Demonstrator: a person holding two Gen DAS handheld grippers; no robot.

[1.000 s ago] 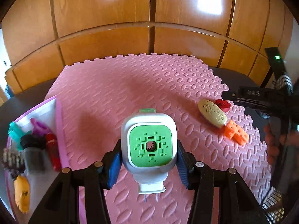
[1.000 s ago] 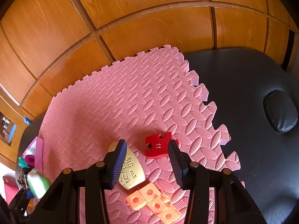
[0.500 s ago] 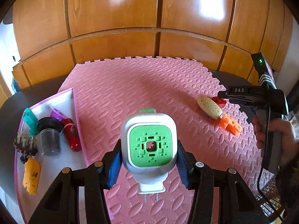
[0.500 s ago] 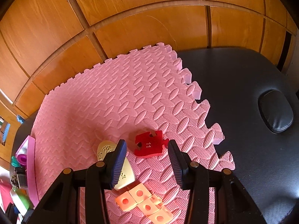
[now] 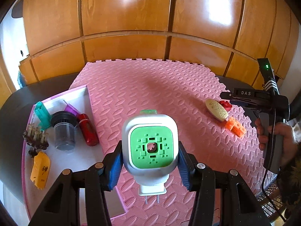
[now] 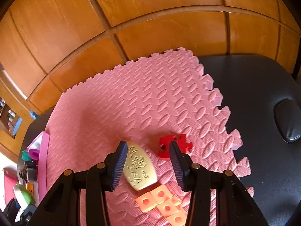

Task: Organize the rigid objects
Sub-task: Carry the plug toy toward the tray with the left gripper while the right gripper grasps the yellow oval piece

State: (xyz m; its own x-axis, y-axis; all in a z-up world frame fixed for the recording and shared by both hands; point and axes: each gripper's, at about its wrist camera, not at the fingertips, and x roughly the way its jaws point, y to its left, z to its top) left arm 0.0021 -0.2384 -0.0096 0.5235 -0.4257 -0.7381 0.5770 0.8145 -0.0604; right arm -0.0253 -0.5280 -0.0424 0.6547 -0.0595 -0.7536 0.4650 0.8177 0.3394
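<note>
Two risks: the left gripper [image 5: 149,166], clamped on the plug-in device [image 5: 150,146], could drop it short of the tray's [image 5: 56,101] edge, and the right gripper [image 6: 145,166], parted and empty, may nudge the cream oval piece [image 6: 140,167]

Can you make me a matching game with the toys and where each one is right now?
Things:
1. green and white plug-in device
2. red jigsaw-shaped foam piece
3. shiny red cylinder
4. yellow tag-shaped plastic piece

Places:
A. near end of the white tray with pink rim
B. on the pink foam mat
C. in the tray beside the clear jar
D. between the left gripper pads

Pairs: 1-D, 2-B, 3-C, 4-A
</note>
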